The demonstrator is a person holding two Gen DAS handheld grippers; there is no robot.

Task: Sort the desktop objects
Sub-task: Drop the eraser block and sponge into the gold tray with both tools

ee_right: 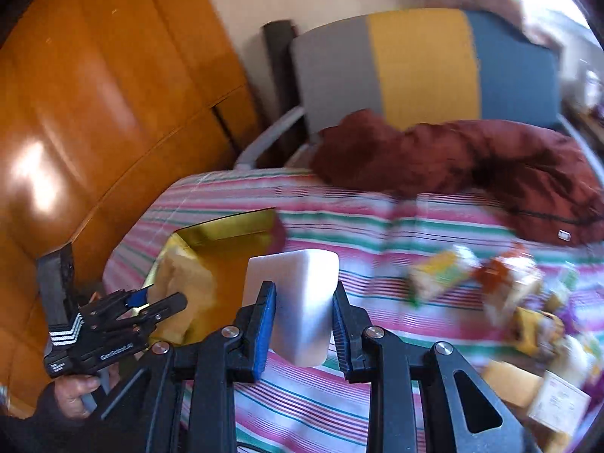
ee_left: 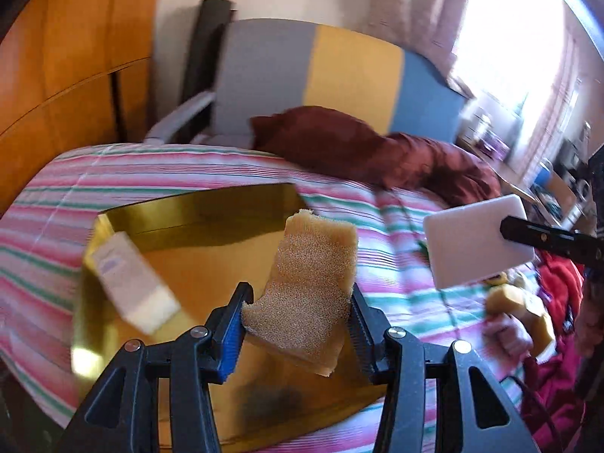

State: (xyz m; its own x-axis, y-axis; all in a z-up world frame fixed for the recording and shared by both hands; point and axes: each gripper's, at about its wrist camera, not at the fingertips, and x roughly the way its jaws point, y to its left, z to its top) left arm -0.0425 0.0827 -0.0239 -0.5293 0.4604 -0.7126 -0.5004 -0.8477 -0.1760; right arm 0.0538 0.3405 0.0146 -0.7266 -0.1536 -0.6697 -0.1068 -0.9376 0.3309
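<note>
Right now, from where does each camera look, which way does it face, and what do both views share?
Left wrist: sits on the left tongs, looks down over the gold tray on the striped bed; its tongs grip a sponge; the right tongs' tip shows.
Right wrist: sits on the right tongs, faces the bed; its tongs grip a white block; the left tongs and a hand show.
Shared: tray, sponge, block, red blanket, striped headboard.

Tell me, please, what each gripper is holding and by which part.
Left gripper: tan sponge, pinched at its near, lower end. Right gripper: white block, clamped across its near sides.
</note>
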